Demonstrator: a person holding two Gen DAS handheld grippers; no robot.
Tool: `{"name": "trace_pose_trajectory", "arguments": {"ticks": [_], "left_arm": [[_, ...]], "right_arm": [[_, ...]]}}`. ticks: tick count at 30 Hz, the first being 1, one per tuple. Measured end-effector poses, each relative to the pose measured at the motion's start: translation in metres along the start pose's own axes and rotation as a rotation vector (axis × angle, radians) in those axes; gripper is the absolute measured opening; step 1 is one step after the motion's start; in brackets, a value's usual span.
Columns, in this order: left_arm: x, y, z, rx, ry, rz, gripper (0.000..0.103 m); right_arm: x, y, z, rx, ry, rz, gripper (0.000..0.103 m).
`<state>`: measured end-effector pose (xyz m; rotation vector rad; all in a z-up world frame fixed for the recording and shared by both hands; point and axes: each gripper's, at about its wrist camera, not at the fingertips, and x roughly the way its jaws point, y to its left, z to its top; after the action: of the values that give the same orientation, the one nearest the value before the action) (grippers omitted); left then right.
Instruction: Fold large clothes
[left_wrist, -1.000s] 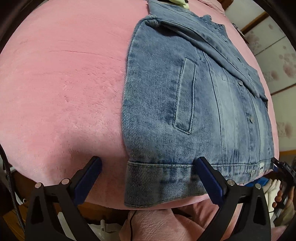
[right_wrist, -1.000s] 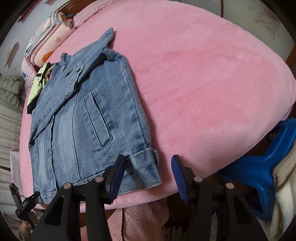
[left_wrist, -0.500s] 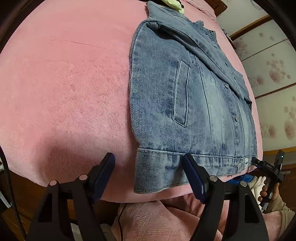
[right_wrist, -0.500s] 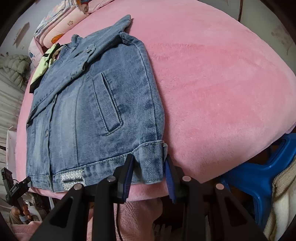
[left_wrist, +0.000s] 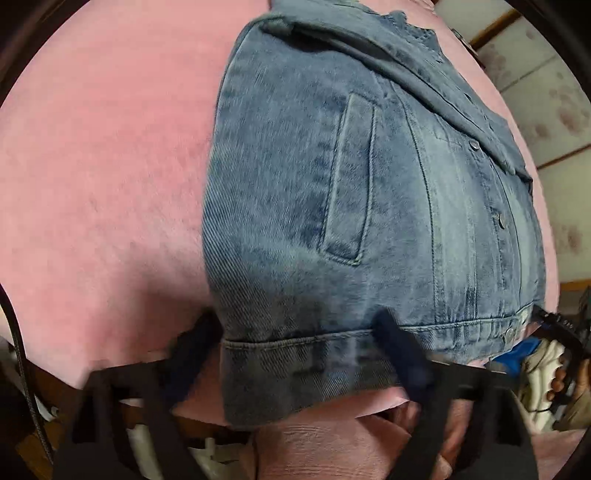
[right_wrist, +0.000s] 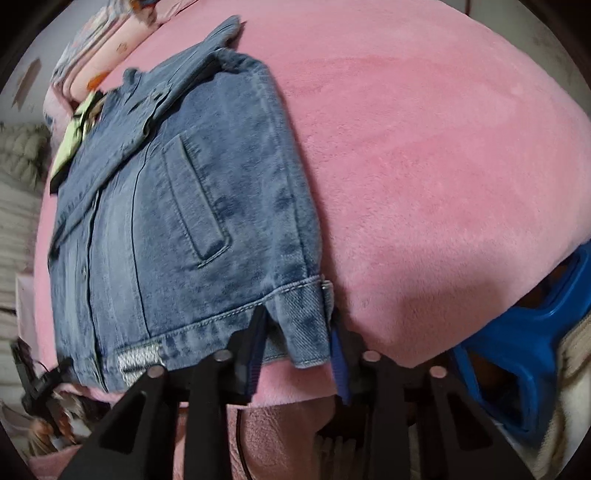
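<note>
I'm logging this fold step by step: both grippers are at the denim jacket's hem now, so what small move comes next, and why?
Probably close both grippers on the hem. The left gripper and right gripper each straddle a hem corner of the denim jacket, fingers apart with waistband cloth between them. The jacket lies flat on the pink blanket, so gripping comes before lifting the hem toward the collar.

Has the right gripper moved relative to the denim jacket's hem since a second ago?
Yes. The right gripper advanced onto the denim jacket hem corner, fingers now straddling it.
</note>
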<state>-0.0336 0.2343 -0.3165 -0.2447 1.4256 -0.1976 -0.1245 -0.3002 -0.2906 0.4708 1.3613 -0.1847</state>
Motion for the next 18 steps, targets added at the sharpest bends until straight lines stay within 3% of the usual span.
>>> {"name": "trace_pose_trajectory", "arguments": {"ticks": [1,3,8,14,18], "left_arm": [[-0.003,-0.003,0.001,0.004,0.007,0.018,0.028],[-0.013,-0.009,0.007,0.006,0.020,0.055,0.013],[-0.039,-0.023,0.022,-0.019,0.053,0.067,0.011],[-0.094,-0.029,0.047,-0.163,-0.025,-0.105,0.011],[-0.127,-0.032,0.074,-0.278,-0.083,-0.216,0.011]], "right_arm": [[-0.002,0.006,0.000,-0.026,0.005,-0.017,0.023],[-0.010,0.015,0.000,-0.068,0.002,-0.039,0.018],[-0.040,0.028,0.001,-0.110,-0.019,-0.014,0.009],[-0.088,0.062,0.019,-0.210,-0.055,0.033,0.008],[-0.121,0.081,0.048,-0.225,-0.115,0.114,0.008]]}}
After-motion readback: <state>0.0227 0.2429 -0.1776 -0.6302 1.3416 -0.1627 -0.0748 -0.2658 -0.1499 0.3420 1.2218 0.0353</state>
